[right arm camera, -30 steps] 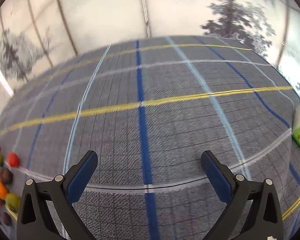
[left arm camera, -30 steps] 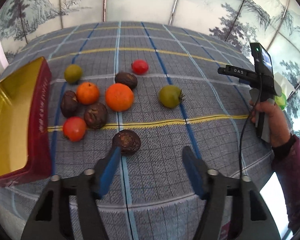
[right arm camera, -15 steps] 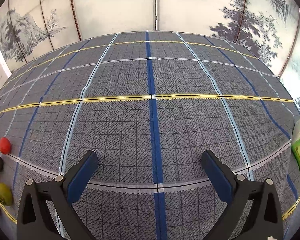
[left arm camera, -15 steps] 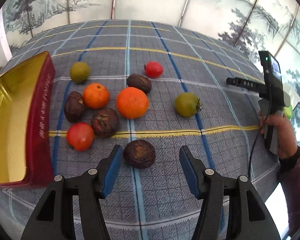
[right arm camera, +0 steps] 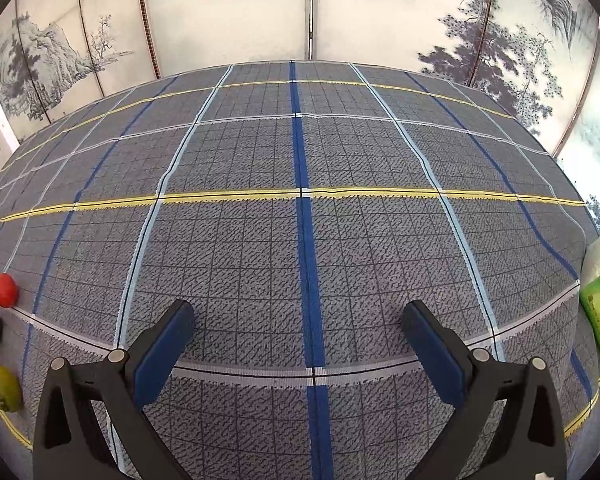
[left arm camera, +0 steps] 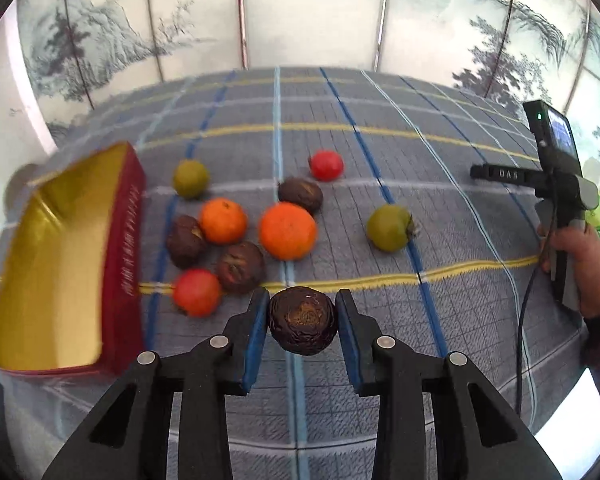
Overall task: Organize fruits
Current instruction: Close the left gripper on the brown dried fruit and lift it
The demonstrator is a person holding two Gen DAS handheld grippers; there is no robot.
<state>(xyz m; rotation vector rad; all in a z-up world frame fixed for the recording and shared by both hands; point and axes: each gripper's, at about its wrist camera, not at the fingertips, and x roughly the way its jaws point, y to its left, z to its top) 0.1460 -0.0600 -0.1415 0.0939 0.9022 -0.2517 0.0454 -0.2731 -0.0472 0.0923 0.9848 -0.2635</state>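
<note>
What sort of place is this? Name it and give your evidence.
Probably a staged indoor tabletop, not a working kitchen: a plaid tablecloth covers the table, painted landscape screen panels stand behind it, and loose fruit lies beside a gold-lined red box.

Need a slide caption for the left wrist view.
Left gripper clamps a dark wrinkled fruit beside the gold-lined box.

Plaid-clothed table (left arm camera: 380,152) with scattered fruits (left arm camera: 287,230), a gold-lined red box (left arm camera: 124,264).
</note>
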